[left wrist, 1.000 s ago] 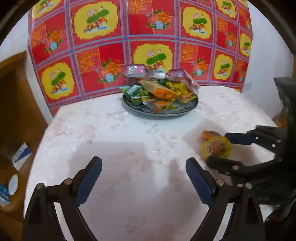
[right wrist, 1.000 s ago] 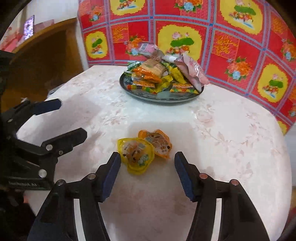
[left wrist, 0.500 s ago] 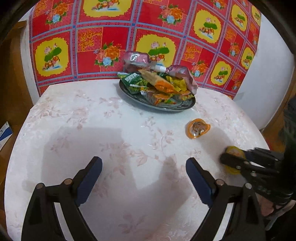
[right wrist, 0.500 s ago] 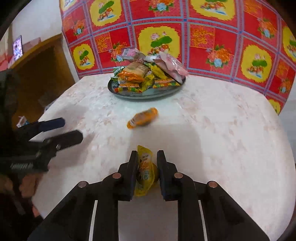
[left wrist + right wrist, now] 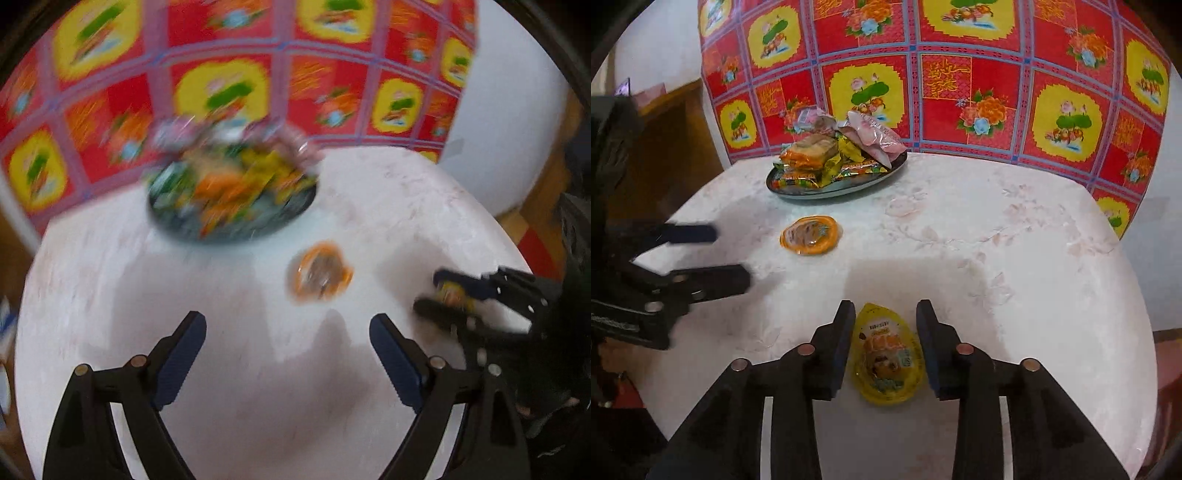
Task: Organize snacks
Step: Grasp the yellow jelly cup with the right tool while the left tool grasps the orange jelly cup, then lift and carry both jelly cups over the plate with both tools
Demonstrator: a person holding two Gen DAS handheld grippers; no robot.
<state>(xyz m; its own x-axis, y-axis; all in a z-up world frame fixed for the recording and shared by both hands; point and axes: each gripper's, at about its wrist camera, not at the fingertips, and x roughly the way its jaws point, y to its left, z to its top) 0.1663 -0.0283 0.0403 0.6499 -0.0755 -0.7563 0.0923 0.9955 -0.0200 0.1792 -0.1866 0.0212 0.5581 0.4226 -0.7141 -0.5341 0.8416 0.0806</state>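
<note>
A yellow jelly cup (image 5: 886,362) sits between the fingers of the right hand-held gripper (image 5: 885,345), lid facing the camera, low over the near part of the table (image 5: 1015,258). The jaws stand either side of it with a sliver of gap at each edge, so I cannot tell whether they are pinching it or only framing it, nor whether the cup rests on the table or is lifted. In the left wrist view, which is badly blurred, the same cup (image 5: 456,295) shows as a yellow patch between those fingers at the right edge.

An orange jelly cup (image 5: 811,235) lies flat on the table, apart from both grippers, between the yellow one and the plate (image 5: 798,194). In the left view it (image 5: 319,273) lies just ahead of the left hand-held gripper (image 5: 288,350), whose jaws are spread wide and hold nothing.

The plate, dark and round, sits toward the far side of the table, heaped with wrapped snacks (image 5: 834,155) in orange, yellow, green and pink. Behind it hangs a red and yellow flowered cloth (image 5: 979,74). The table itself wears a pale, faintly flowered cover.
</note>
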